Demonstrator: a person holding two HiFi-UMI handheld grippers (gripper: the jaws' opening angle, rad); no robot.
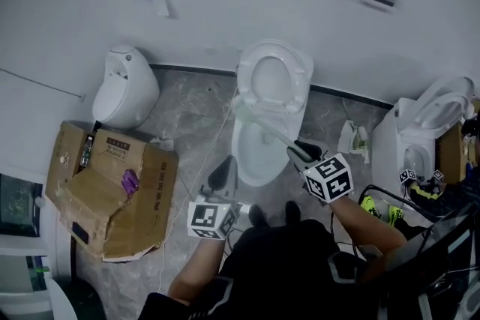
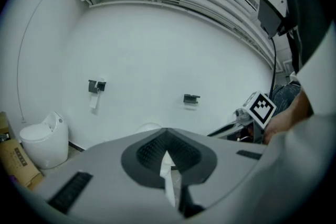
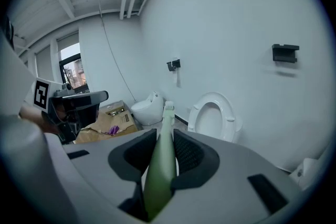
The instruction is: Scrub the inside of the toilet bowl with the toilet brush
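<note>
Toilet brush: green handle clamped in right hand-held gripper, head over toilet bowl rim at 11 o'clock; left hand-held gripper closed, empty, at 8 o'clock; recommended: lower head inside, sweep firmly under rim.

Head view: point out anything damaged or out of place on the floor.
The cardboard box left of the toilet lies crushed and torn open, with a purple item on it. Crumpled packaging sits by the wall, right of the toilet.
</note>
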